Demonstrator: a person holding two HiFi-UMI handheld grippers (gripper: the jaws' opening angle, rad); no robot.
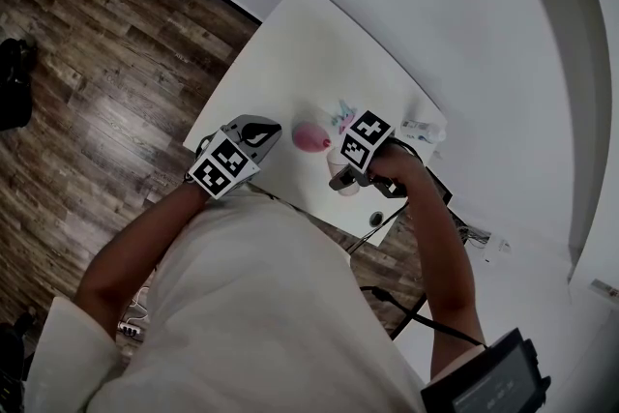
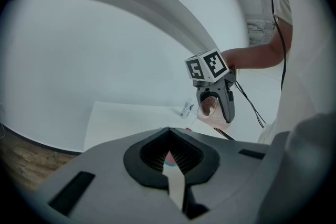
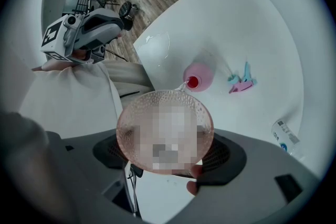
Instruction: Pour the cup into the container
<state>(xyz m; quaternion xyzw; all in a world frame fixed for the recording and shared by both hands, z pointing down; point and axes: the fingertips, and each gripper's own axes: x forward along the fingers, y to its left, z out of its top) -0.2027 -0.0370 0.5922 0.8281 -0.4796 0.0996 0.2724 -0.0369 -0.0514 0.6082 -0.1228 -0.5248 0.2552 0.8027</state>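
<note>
My right gripper (image 1: 343, 177) is shut on a clear, pink-tinted dimpled cup (image 3: 165, 131), held above the white table (image 1: 309, 44). The cup (image 2: 210, 107) is tilted, with its mouth towards a small pink container (image 3: 202, 76) standing on the table. A thin streak runs from the cup's rim to the container's red opening. In the head view the container (image 1: 309, 136) sits between the two grippers. My left gripper (image 1: 266, 131) hovers to its left with its jaws together and nothing in them. Its fingertips meet in the left gripper view (image 2: 168, 131).
A small bottle with a blue label (image 3: 286, 139) lies near the table's far edge. Pink and teal clips (image 3: 240, 81) lie beyond the container. Wooden floor (image 1: 97, 92) surrounds the table. Cables and a black device (image 1: 484, 382) are at the lower right.
</note>
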